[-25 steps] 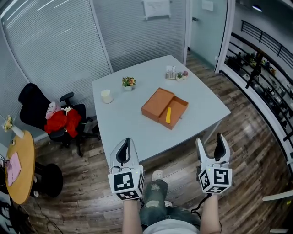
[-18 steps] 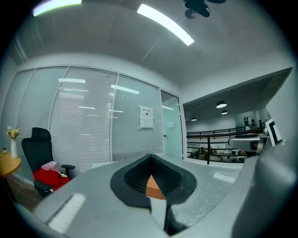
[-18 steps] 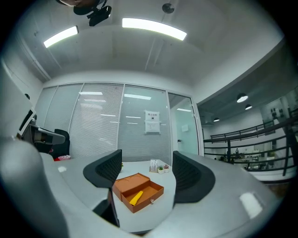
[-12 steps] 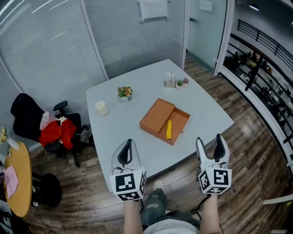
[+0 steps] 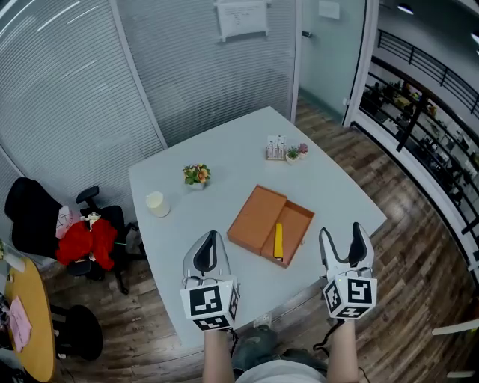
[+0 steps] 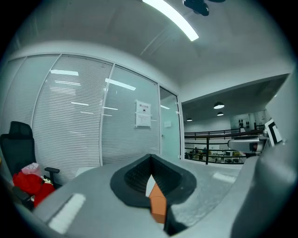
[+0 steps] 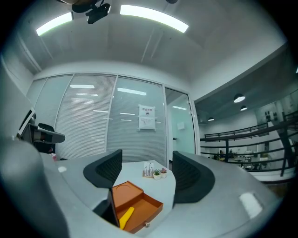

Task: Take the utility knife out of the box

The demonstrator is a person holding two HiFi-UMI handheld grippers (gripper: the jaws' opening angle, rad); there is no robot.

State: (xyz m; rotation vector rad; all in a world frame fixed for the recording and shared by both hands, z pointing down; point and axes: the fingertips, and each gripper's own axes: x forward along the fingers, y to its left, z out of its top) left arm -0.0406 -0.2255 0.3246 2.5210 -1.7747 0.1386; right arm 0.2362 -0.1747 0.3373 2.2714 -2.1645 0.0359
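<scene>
1. The utility knife (image 5: 278,241), yellow, lay lengthwise in the open tray of the orange box (image 5: 254,218), and neither claw touched it.
2. The box sat near the middle of the pale counter (image 5: 224,153). Its flat closed part was on the left and its open tray, with the knife in it, on the right.
3. The left claw (image 5: 206,241) was held level at the near edge of the counter, pointing toward the box and short of it. Its jaws were drawn together to a narrow slit and held nothing. In the left gripper view a sliver of the orange box showed through that slit.
4. The right claw (image 5: 343,238) was held level at the near right edge of the counter, also clear of the box. Its jaws stood wide apart and empty. In the right gripper view the box and the knife showed low between the two pads, well apart from them.
5. A white cup (image 5: 156,203) stood toward the left side of the counter, with a small pot of flowers (image 5: 196,174) behind it and to the right.
6. At the far edge stood a small rack (image 5: 276,147) with a tiny potted plant (image 5: 293,153) just beside it.
7. On the floor to the left stood a black chair (image 5: 30,217) with a red garment (image 5: 84,243) on it.
8. A paper sheet (image 5: 241,19) hung on the wall of blinds behind the counter.
</scene>
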